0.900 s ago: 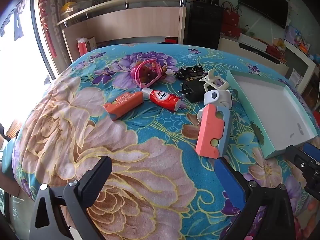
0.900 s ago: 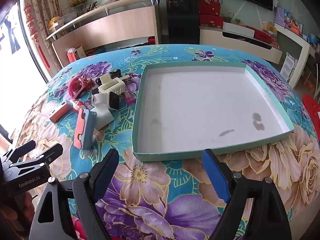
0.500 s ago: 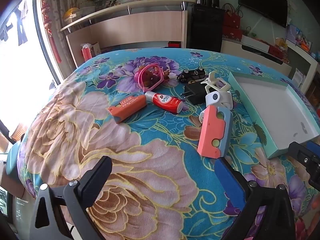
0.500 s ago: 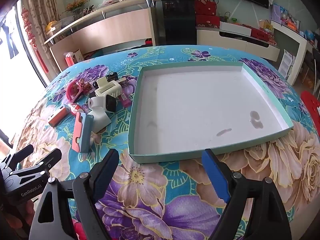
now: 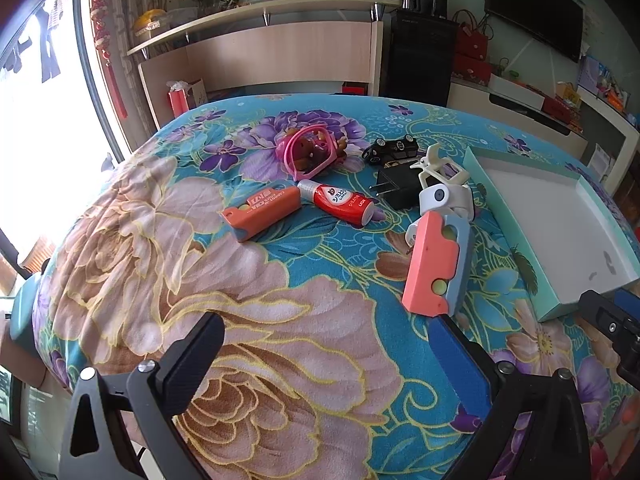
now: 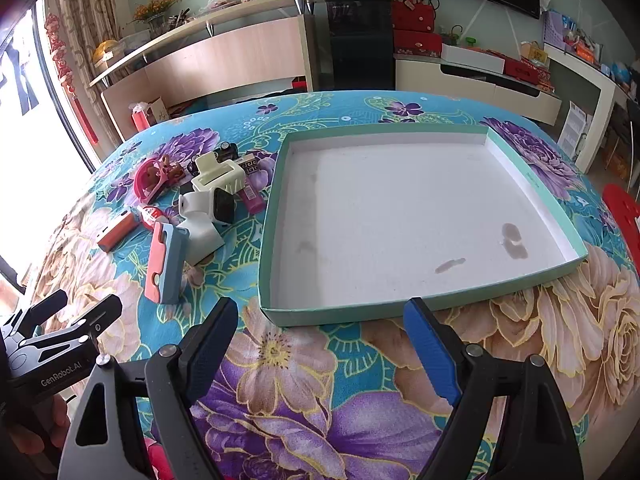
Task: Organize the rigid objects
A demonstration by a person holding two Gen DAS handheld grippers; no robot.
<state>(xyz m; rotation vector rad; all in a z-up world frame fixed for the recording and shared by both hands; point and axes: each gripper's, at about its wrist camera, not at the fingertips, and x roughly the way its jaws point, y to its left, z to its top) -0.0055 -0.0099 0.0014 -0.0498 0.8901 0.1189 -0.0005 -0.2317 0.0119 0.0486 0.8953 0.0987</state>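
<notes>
holding both tools over the flowered cloth (image 5: 280,320), we see very little that has changed across the last second: the view from each wrist has drawn back and risen slightly, so the objects sit a touch further up the frame than they did, but nothing on the cloth has shifted.

our left gripper (image 5: 324,356) stands with its jaws wide apart and nothing between them; our right gripper (image 6: 320,340) is likewise spread and empty, hovering just in front of the near wall of the tray (image 6: 400,312).

the things to be sorted lie in a loose cluster just left of the tray: the coral-and-blue case (image 5: 434,264) nearest us, the white holder (image 5: 446,196) behind it, the black charger (image 5: 396,188), the red tube (image 5: 340,202), the orange case (image 5: 262,212), the pink ring (image 5: 308,152) and the small black toy car (image 5: 390,148). the tray holds nothing but a few stains.

we judge the task has not really begun. the coral-and-blue case looks like the easiest first pick for the left tool.
</notes>
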